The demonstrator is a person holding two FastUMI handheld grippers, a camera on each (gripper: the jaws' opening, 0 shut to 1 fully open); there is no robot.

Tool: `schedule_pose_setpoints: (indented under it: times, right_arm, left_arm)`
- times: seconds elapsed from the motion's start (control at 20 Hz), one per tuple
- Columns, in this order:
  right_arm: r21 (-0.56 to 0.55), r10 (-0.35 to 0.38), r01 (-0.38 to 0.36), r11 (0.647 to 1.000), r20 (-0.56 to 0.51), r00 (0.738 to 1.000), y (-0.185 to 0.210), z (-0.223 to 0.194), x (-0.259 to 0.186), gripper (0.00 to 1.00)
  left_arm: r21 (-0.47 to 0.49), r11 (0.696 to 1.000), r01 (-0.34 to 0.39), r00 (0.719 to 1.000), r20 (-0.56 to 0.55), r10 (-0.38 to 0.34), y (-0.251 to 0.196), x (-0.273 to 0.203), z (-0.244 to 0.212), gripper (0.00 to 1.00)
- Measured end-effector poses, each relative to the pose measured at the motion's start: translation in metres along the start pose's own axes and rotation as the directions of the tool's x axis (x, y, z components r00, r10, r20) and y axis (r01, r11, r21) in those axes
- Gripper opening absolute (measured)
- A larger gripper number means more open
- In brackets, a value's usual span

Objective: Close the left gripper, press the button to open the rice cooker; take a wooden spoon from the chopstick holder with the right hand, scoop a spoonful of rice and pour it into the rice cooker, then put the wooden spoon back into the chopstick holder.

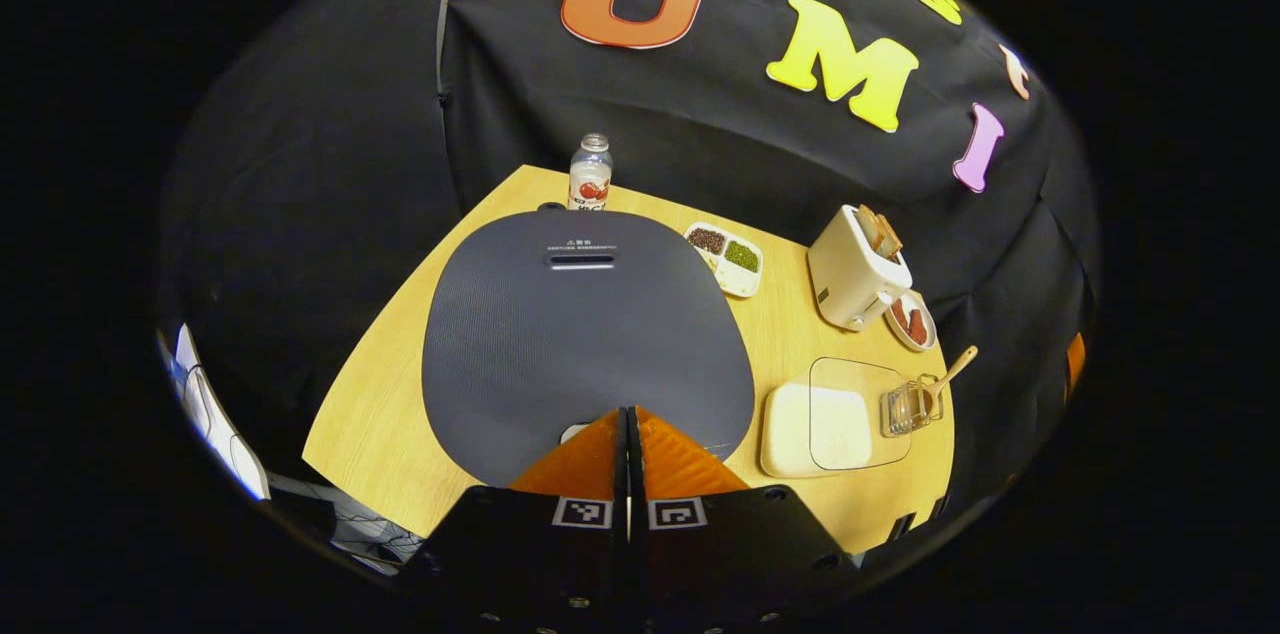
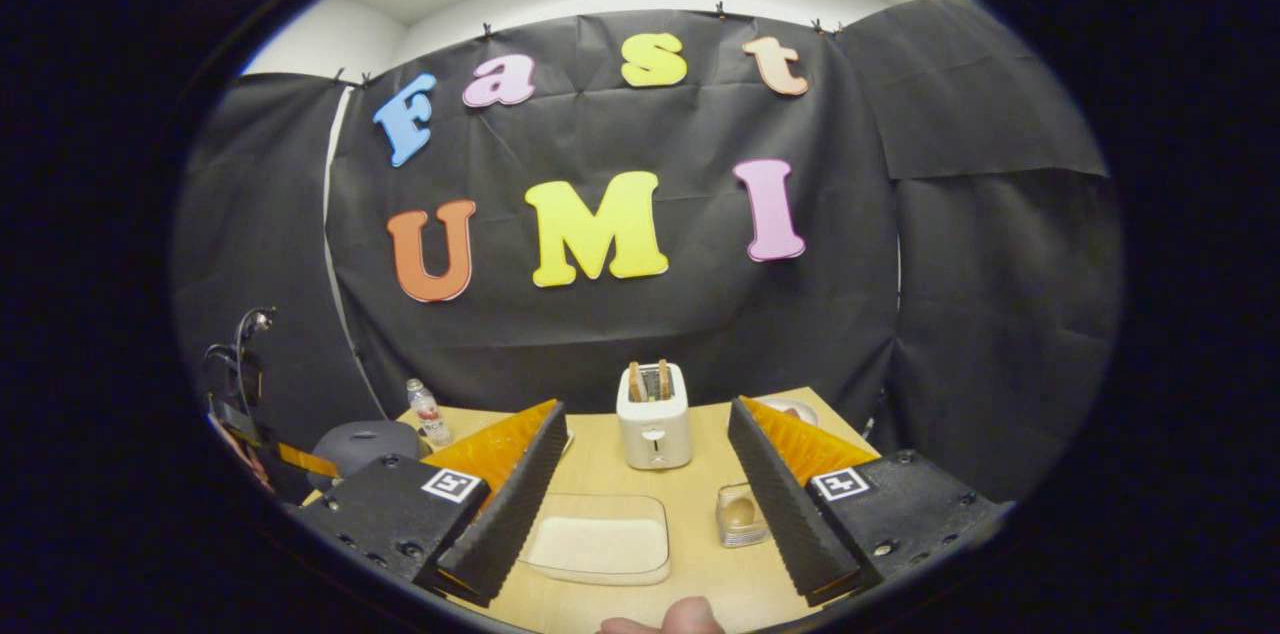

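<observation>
Wood tabletop (image 1: 380, 414), black cloth behind. Rice cooker (image 1: 585, 334) lid down, just under left gripper (image 1: 630, 414), fingers pressed together, empty.

Wooden spoon (image 1: 950, 376) stands in wire chopstick holder (image 1: 905, 406), far right: light, stiff; grip handle mid-shaft.

Right gripper (image 2: 645, 474) spread wide, empty. Right gripper view adds toaster (image 2: 654, 426) front, rice tray (image 2: 600, 539), cooker's side.

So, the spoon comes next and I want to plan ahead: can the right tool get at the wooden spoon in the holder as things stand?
Probably yes. The right tool is open, and the wooden spoon stands in the chopstick holder just ahead with nothing over it; the toaster sits farther back.
</observation>
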State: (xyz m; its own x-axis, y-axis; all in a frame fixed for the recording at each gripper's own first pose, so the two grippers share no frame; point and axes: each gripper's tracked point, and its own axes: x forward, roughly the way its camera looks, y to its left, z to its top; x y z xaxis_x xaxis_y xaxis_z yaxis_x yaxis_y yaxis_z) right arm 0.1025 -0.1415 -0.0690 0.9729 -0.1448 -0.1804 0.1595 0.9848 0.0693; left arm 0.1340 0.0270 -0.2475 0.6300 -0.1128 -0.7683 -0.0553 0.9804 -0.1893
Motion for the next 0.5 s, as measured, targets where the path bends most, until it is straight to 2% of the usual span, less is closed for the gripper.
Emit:
schedule_pose_setpoints:
  times: [0.25, 0.5]
  right_arm:
    - [-0.006, -0.008, 0.008, 1.000, 0.002, 1.000, 0.000, 0.001, 0.003, 1.00]
    - [-0.013, -0.008, 0.008, 1.000, -0.009, 1.000, 0.001, -0.007, 0.000, 1.00]
  left_arm:
    - [-0.008, 1.000, 0.020, 0.999, -0.030, -0.020, 0.003, 0.003, -0.012, 0.00]
    - [-0.094, 0.994, 0.056, 0.997, -0.048, -0.061, 0.004, 0.006, -0.013, 0.00]
